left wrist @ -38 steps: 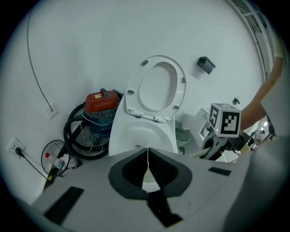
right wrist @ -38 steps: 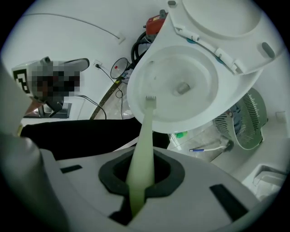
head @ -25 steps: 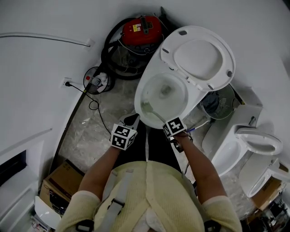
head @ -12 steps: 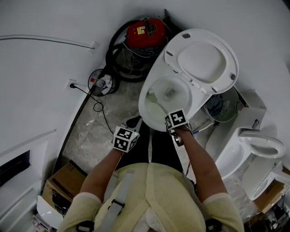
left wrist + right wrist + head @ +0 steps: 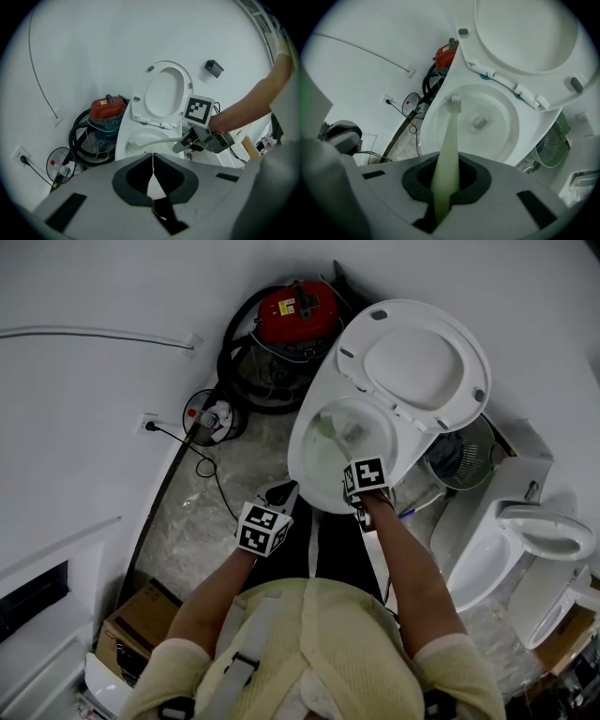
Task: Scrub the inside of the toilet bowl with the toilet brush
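Note:
The white toilet bowl (image 5: 314, 465) stands open with its lid (image 5: 417, 362) tipped back. My right gripper (image 5: 354, 486) hovers over the bowl's near rim, shut on the pale green toilet brush (image 5: 330, 439). The brush head (image 5: 454, 101) rests against the bowl's (image 5: 501, 122) far left inner wall, above the drain. My left gripper (image 5: 281, 495) hangs to the left of the bowl, outside the rim, shut with nothing in it. In the left gripper view its jaws (image 5: 152, 161) meet in a thin line, and the right gripper (image 5: 199, 138) with the brush handle (image 5: 154, 142) shows beyond.
A red vacuum cleaner (image 5: 295, 306) with a black hose sits behind the bowl on the left. A small round fan (image 5: 208, 413) and its cable lie by the wall socket (image 5: 148, 423). A second toilet (image 5: 525, 531) and a fan (image 5: 459, 456) crowd the right; a cardboard box (image 5: 141, 615) is at lower left.
The right gripper has pushed forward over the rim, and the brush head has travelled from the bowl's near left side up toward the far wall. The left gripper has barely moved.

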Motion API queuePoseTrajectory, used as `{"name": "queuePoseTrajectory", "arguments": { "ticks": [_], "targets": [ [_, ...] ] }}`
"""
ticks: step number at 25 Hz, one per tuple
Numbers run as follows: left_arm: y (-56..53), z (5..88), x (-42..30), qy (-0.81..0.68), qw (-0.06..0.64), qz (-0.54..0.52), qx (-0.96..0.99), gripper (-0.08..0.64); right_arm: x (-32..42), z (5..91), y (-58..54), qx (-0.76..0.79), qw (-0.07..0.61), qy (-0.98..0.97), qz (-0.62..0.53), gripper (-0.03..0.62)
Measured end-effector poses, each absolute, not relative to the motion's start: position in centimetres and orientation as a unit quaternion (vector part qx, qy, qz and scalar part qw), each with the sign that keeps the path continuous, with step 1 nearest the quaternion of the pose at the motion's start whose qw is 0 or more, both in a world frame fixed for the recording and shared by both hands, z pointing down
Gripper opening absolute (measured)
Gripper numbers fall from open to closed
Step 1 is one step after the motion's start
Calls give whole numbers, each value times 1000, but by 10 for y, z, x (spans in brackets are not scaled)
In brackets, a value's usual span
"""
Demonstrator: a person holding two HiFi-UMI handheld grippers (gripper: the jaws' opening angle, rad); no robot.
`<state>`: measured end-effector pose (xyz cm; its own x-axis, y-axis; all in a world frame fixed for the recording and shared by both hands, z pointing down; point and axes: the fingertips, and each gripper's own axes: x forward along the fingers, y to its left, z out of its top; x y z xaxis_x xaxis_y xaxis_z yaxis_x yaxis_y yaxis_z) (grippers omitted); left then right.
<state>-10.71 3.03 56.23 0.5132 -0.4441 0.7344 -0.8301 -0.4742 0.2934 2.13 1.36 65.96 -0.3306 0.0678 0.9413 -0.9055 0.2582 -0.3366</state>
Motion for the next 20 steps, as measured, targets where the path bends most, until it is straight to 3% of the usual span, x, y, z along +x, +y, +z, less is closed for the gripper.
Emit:
{"name": "queuePoseTrajectory", "arguments": {
  "ticks": [8, 20],
  "targets": [
    [25, 557, -109, -384, 315, 298, 815, 15, 38, 653, 13, 381, 433, -613, 541, 35],
    [18, 542, -103, -375, 300, 288, 829, 15, 78, 617, 39, 394, 428, -611, 537, 35]
  ]
}}
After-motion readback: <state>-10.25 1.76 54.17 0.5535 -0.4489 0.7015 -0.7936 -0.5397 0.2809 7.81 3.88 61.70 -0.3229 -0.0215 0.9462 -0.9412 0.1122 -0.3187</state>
